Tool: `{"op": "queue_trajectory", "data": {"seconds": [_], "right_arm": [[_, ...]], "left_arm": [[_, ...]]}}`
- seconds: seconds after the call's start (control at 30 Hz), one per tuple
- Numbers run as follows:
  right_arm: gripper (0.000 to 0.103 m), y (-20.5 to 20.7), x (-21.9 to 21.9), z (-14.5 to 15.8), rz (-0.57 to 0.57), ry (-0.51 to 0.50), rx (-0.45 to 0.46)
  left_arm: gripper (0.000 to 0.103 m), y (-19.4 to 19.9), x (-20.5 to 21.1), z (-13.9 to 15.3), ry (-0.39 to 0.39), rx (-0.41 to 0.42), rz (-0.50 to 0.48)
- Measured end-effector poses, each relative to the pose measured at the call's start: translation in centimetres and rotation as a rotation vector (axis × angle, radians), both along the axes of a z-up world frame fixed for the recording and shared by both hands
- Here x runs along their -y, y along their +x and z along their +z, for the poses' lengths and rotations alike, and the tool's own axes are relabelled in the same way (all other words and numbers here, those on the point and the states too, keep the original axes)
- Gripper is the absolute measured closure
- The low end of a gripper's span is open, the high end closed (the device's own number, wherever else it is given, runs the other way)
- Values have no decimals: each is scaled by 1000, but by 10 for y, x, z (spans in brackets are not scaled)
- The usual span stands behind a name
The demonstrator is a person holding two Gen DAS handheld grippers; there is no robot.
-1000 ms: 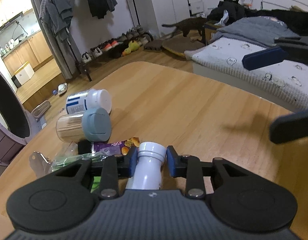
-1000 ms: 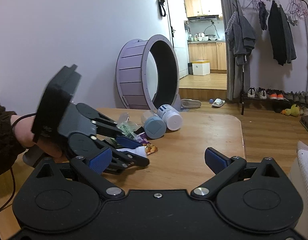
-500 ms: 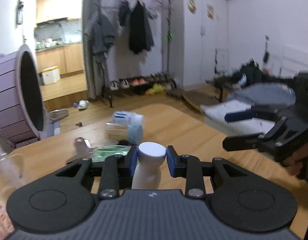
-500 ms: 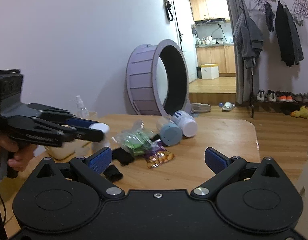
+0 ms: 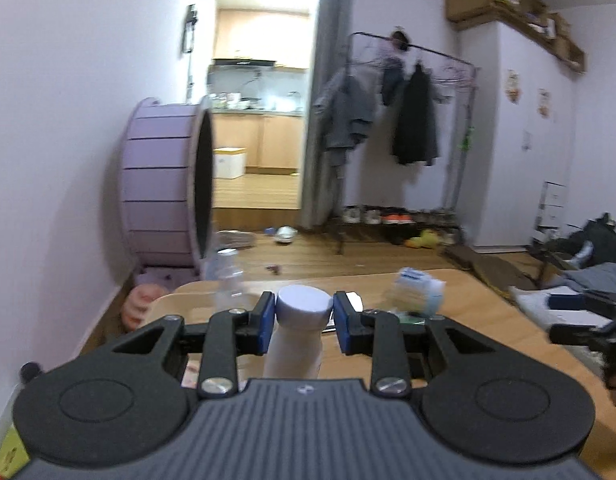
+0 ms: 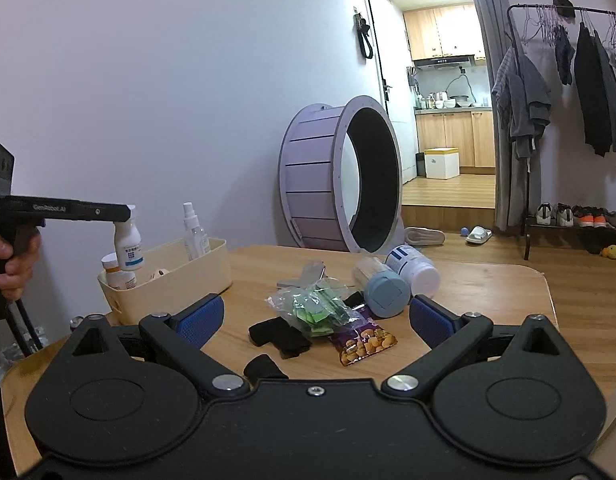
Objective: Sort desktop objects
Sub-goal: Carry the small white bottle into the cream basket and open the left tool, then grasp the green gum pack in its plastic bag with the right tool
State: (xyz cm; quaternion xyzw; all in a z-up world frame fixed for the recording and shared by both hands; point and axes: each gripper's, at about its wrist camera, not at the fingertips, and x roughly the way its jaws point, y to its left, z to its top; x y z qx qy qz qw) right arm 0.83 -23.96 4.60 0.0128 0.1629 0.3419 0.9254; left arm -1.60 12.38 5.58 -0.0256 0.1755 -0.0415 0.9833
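While the left gripper [image 5: 300,322] pinches the small white bottle [image 6: 128,249] by its cap, the bottle hangs upright just above the cream bin [image 6: 188,270]. It looks light, rigid and smooth-sided, so the neck under the cap seems the surest hold. Beside the bin, the right gripper [image 6: 315,318] stands spread and empty.

Your left gripper [image 5: 304,317] was raised and clamped on a bottle [image 5: 296,342]; your right gripper [image 6: 313,315] gaped wide.
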Motion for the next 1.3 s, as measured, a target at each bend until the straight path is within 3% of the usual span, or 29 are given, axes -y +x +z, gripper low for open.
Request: {"op": "queue_trajectory", "data": {"seconds": [0.47, 0.7, 0.87, 1.07, 1.3], "right_arm": [[3, 1, 4, 3, -107, 5, 7], [3, -2, 2, 0, -127, 13, 14], [3, 12, 1, 0, -138, 10, 16], [3, 18, 2, 7, -151, 19, 7], [3, 27, -7, 23, -105, -27, 7]], "left_arm": [[72, 37, -26, -9, -20, -40, 62], [72, 73, -29, -20, 16, -123, 145], [66, 72, -39, -23, 11, -133, 174], [64, 43, -35, -14, -13, -107, 130], [58, 5, 13, -14, -67, -61, -19]]}}
